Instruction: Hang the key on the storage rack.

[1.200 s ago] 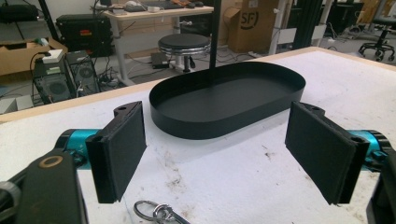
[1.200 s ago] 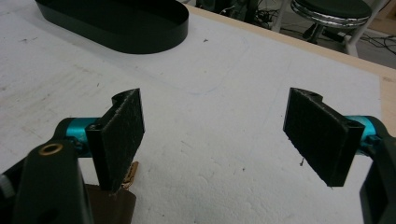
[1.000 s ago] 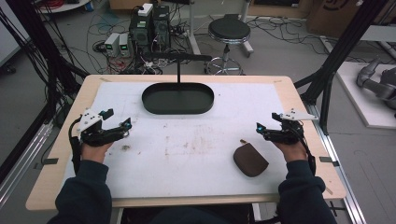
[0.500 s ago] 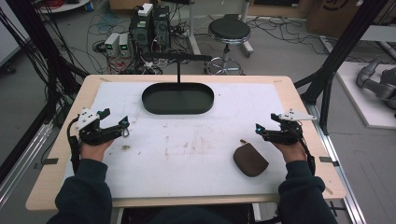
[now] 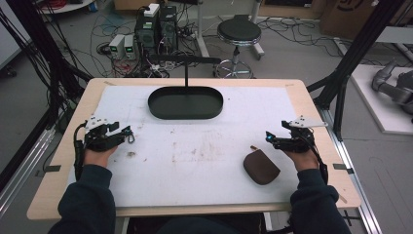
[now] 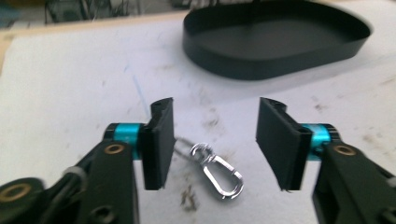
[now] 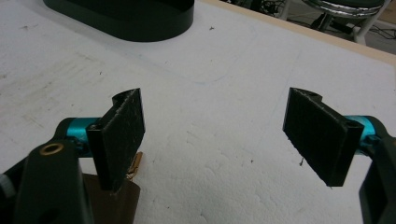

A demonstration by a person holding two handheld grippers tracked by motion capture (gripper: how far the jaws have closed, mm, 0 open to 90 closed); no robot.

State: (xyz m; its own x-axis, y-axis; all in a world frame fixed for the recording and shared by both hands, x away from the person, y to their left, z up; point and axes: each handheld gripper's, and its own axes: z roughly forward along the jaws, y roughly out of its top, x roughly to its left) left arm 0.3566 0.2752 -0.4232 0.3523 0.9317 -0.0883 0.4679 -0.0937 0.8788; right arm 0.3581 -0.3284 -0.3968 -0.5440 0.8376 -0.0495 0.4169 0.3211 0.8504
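My left gripper (image 5: 127,132) rests open at the table's left side. Between its jaws, in the left gripper view, a small silver snap clasp (image 6: 217,171) lies flat on the white mat, and neither pad touches it. On the right, my right gripper (image 5: 269,138) is open too, holding nothing. A brown leather pouch (image 5: 261,167) lies just in front of and left of it. In the right gripper view the pouch (image 7: 116,200) peeks out behind the left pad, with its gold zip pull (image 7: 135,165) showing.
A black oval tray (image 5: 185,103) stands at the back middle of the white mat (image 5: 204,146), with a thin black post rising behind it. It appears as the tray (image 6: 275,42) ahead of the left gripper (image 6: 215,105). Stains mark the mat's centre.
My left gripper has shifted slightly left and nearer the person. The right gripper and the pouch have stayed put.
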